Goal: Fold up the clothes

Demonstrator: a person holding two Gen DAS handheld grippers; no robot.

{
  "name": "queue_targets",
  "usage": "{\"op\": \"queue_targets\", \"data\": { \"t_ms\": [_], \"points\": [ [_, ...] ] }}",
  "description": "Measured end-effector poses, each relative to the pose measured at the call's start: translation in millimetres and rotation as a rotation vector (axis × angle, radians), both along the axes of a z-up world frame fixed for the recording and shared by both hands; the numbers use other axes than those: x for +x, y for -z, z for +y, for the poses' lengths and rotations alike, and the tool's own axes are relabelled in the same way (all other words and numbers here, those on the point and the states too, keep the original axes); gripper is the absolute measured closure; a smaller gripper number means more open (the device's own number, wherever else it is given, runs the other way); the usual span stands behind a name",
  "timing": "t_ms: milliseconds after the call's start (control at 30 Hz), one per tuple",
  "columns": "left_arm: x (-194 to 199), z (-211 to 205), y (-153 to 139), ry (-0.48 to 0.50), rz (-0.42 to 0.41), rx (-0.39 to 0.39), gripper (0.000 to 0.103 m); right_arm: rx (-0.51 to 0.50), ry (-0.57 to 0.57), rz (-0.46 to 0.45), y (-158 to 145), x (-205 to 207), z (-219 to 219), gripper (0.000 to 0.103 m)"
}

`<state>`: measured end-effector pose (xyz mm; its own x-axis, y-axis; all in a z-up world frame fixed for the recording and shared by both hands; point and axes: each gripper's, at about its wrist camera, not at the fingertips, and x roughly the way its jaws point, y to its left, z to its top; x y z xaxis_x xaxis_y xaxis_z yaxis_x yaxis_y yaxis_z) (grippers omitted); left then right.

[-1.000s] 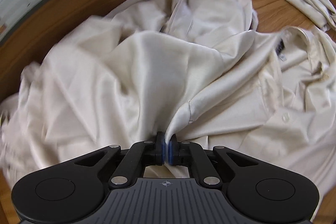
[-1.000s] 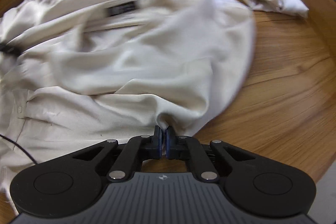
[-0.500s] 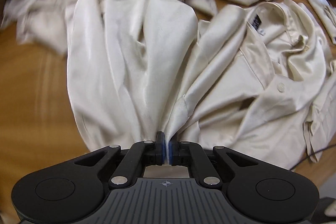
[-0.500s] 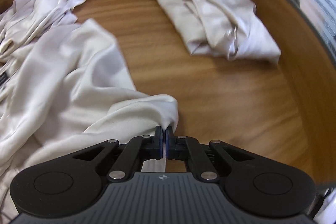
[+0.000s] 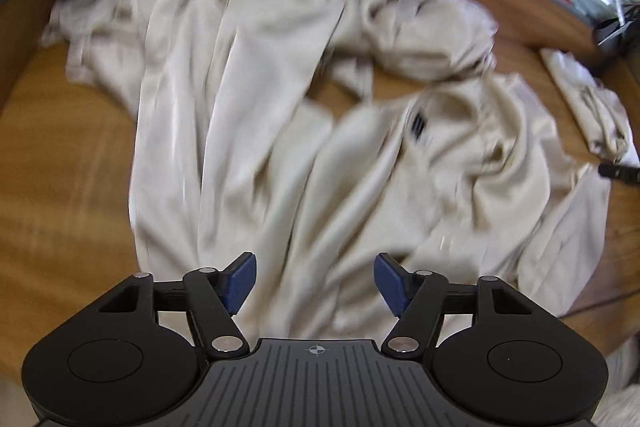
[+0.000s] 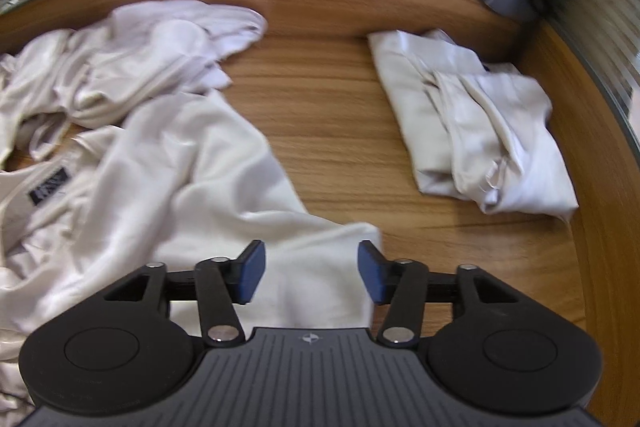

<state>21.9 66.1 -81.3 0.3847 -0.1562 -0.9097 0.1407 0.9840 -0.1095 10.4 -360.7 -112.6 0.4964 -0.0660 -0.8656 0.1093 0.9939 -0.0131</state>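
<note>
- Your left gripper (image 5: 316,281) hangs over the cream shirt (image 5: 280,147); its jaws are opening, blue pads wide apart, and cloth lies below the gap with neither pad pressing on it.
- Ahead of the left jaws the shirt runs away in long, blurred folds; its collar with a dark label (image 5: 418,126) sits ahead and to the right of them.
- Your right gripper (image 6: 311,275) is opening its jaws too; a flat corner of the shirt (image 6: 208,187) lies under and between the pads, loose, not gripped.
- From the right jaws the shirt spreads off to the left, crumpled, with the label (image 6: 49,185) far to the left.
- A folded cream garment (image 6: 476,131) rests on the wooden surface (image 6: 332,115) ahead and to the right of the right jaws, well apart from the shirt.
- In the left view that folded garment (image 5: 592,107) shows at the far right edge.
</note>
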Motion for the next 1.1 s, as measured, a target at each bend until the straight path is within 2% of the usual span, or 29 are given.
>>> {"op": "queue_targets", "data": {
  "t_ms": [133, 267, 433, 600, 667, 700, 733, 800, 900, 1100],
  "points": [
    [27.8, -9.4, -8.5, 0.037, -0.094, 0.07, 0.012, 0.047, -0.022, -0.032, -10.0, -1.4, 16.3, 0.028],
    [68.2, -12.0, 0.7, 0.048, -0.14, 0.158, 0.008, 0.073, -0.027, -0.043, -13.4, 0.1, 32.6, 0.024],
    [113.0, -0.3, 35.0, 0.035, -0.128, 0.237, 0.007, 0.091, -0.009, -0.037, -11.9, 3.4, 47.2, 0.023],
    [132.7, 10.7, 70.2, 0.036, -0.039, 0.268, 0.006, 0.095, 0.015, -0.018, -10.2, 6.6, 54.5, 0.022],
    [132.2, 15.1, 77.4, 0.033, -0.009, 0.262, 0.018, 0.091, 0.02, -0.008, -9.6, 8.3, 55.4, 0.022],
    [131.2, 17.2, 80.0, 0.028, 0.006, 0.258, 0.048, 0.088, 0.022, -0.002, -9.2, 9.2, 55.6, 0.022],
    [130.3, 19.4, 82.5, 0.023, 0.021, 0.254, 0.072, 0.086, 0.023, 0.002, -8.8, 10.3, 55.6, 0.022],
    [124.4, 29.8, 78.5, -0.031, 0.035, 0.235, 0.086, 0.082, 0.024, 0.012, -8.0, 12.5, 55.8, 0.022],
    [110.4, 49.0, 69.1, -0.119, 0.05, 0.201, 0.093, 0.077, 0.012, 0.019, -6.8, 15.1, 55.7, 0.022],
    [49.3, 86.4, 50.3, -0.21, 0.087, 0.216, 0.098, 0.069, -0.029, 0.031, -2.7, 19.4, 61.4, 0.022]
  ]
}}
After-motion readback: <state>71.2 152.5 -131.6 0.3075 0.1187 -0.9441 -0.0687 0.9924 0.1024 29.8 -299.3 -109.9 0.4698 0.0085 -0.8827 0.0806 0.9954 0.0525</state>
